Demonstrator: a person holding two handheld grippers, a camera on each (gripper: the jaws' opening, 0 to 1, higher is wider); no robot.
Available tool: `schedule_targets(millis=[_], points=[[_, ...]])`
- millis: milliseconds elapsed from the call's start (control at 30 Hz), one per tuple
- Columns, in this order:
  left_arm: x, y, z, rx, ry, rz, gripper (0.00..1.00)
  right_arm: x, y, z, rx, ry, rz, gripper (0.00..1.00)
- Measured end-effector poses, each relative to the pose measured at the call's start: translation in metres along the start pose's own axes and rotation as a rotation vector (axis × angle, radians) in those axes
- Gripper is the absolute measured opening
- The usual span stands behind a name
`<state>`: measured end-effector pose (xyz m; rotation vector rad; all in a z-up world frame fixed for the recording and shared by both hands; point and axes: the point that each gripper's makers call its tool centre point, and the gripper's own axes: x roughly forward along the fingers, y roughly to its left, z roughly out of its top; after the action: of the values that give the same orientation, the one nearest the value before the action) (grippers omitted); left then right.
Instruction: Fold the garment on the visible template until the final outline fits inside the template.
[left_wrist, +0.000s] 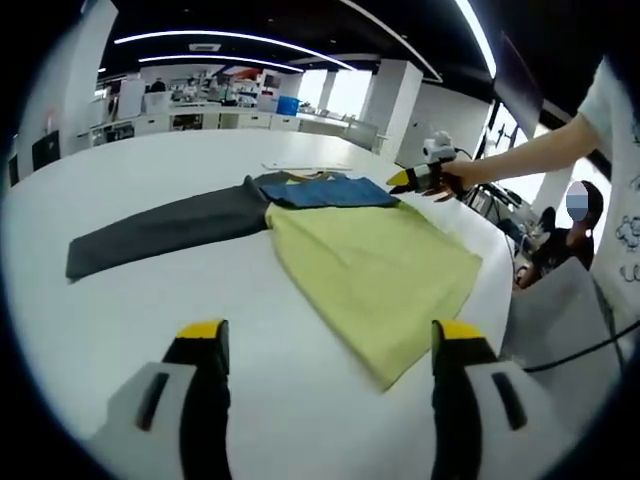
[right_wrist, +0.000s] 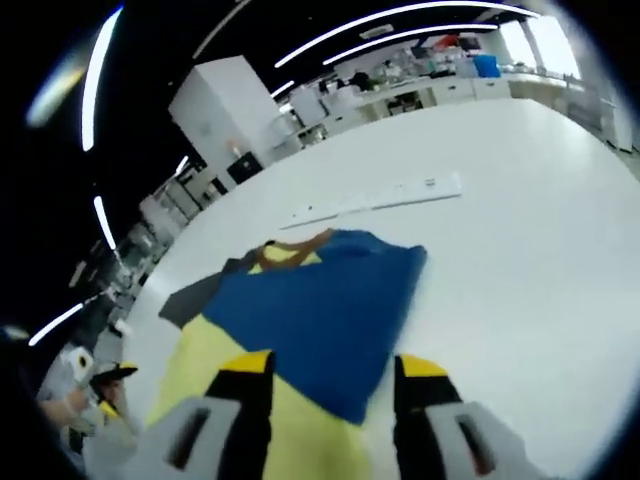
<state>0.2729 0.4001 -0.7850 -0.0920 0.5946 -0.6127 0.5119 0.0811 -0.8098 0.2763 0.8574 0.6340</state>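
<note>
judging the garment (left_wrist: 375, 265) soft and limp, best pinched at its blue edge (right_wrist: 320, 310), both grippers (left_wrist: 330, 345) (right_wrist: 330, 365) spread wide, grasping nothing.

Garment (left_wrist: 340, 250) flat on surface (left_wrist: 150, 330); sleeve (left_wrist: 160, 232) stretches left; strip (right_wrist: 380, 200) lies behind it.

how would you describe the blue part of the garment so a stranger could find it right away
On the big white table lies one garment with a dark grey sleeve stretching out to one side and a broad pale yellow body. The blue panel sits across its collar end, where the right gripper reaches in; it is the only saturated blue patch, beside yellow and grey.
</note>
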Motion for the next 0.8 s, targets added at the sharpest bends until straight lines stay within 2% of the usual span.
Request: schedule_targets(millis=[167, 367, 433, 467, 667, 800], points=[[0.000, 0.000, -0.001, -0.001, 0.003, 0.002, 0.81, 0.003, -0.010, -0.001, 0.040, 0.012, -0.003, 0.36], [0.000, 0.001, -0.003, 0.000, 0.009, 0.001, 0.80, 0.003, -0.015, -0.012, 0.064, 0.038, -0.013, 0.28], [0.000, 0.000, -0.003, 0.001, 0.008, -0.001, 0.80, 0.003, -0.016, -0.014, 0.081, 0.032, -0.015, 0.26], [0.001, 0.000, -0.004, 0.001, 0.009, -0.002, 0.80, 0.003, -0.016, -0.015, 0.116, 0.031, -0.009, 0.24], [0.002, -0.003, -0.004, 0.001, 0.013, -0.004, 0.80, 0.002, -0.020, -0.016, 0.193, 0.003, -0.019, 0.11], [0.003, -0.004, -0.003, 0.002, 0.015, -0.006, 0.80, 0.001, -0.021, -0.014, 0.220, -0.016, -0.017, 0.01]])
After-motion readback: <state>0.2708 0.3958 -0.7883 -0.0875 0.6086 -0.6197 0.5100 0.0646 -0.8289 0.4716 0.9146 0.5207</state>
